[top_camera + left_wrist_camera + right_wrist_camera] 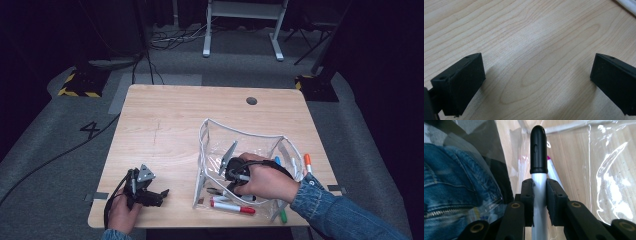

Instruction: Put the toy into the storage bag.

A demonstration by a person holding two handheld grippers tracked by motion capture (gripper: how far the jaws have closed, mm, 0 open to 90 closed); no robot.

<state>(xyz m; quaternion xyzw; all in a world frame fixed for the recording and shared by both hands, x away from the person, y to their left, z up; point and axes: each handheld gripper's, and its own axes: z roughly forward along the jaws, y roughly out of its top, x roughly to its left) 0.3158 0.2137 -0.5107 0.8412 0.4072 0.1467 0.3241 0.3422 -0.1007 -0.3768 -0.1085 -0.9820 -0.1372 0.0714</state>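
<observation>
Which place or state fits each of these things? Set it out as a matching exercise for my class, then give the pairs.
Things
1. left gripper
2. right gripper
3. red-capped marker
4. orange-capped marker

Places or states
A. shut on a black-capped marker
B. lying in the clear pouch at its near edge
C. open over bare table
D. at the pouch's right side

Pairs: 1-C, 2-A, 3-B, 4-D
</observation>
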